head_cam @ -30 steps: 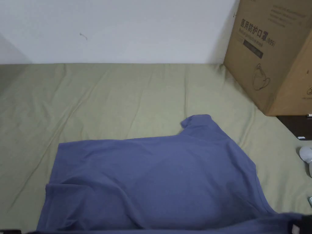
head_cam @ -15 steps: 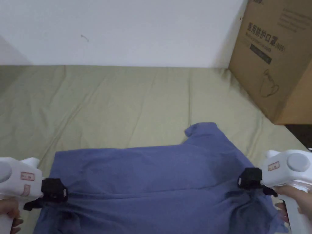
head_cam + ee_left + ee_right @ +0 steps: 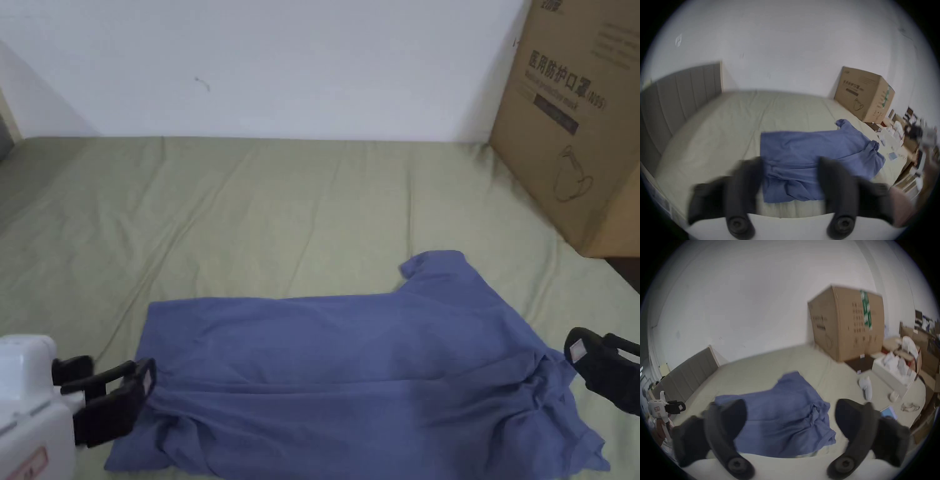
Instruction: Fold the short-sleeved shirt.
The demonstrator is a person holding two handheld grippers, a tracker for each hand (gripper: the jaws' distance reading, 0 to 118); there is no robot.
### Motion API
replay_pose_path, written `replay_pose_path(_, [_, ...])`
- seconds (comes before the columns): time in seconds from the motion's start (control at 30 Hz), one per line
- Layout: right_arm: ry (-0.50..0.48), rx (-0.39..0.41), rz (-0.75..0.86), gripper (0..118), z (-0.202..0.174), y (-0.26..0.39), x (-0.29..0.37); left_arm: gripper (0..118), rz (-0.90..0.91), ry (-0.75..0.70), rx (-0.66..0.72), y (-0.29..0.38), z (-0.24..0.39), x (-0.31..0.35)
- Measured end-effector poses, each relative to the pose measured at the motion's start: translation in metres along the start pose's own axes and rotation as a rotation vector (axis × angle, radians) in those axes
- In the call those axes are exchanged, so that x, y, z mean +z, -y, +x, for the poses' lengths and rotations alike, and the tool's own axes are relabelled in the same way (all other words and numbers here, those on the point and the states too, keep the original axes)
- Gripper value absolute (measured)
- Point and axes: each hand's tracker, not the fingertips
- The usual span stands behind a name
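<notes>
With both jaws wide and empty, my left hand-held gripper (image 3: pixel 134 390) and right hand-held gripper (image 3: pixel 594 362) flanked the blue shirt (image 3: pixel 350 369) lying between them on the bed (image 3: pixel 281 206); soft, limp cloth, I judged, best pinched at hem corners.

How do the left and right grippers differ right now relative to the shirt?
The left gripper sits at the blue shirt's smoother left edge; the right gripper sits off its bunched right edge. In the head view the left gripper's white body shows, the right shows just black jaws. Both are open, holding nothing.
</notes>
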Motion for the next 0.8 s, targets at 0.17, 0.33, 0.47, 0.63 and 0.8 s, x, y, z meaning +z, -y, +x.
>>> replay_pose_path(0.17, [-0.012, -0.075, 0.038, 0, -0.018, 0.006, 0.022, 0, 0.020, -0.023, -0.011, 0.013, 0.013, 0.041])
replay_pose_path(0.33, [-0.038, 0.018, 0.005, 0, -0.018, 0.004, 0.016, 0, -0.213, -0.009, 0.111, -0.004, -0.013, 0.019])
replay_pose_path(0.47, [-0.072, 0.016, -0.025, 0, -0.019, 0.002, 0.009, 0, -0.411, 0.037, 0.188, 0.016, -0.038, -0.039])
replay_pose_path(0.63, [-0.081, 0.013, -0.065, 0, -0.025, 0.004, 0.003, 114, -0.552, -0.105, 0.159, 0.053, -0.057, -0.109])
replay_pose_path(0.8, [-0.089, 0.006, -0.095, 0, -0.028, 0.003, -0.002, 115, -0.623, -0.194, 0.184, 0.080, -0.064, -0.166])
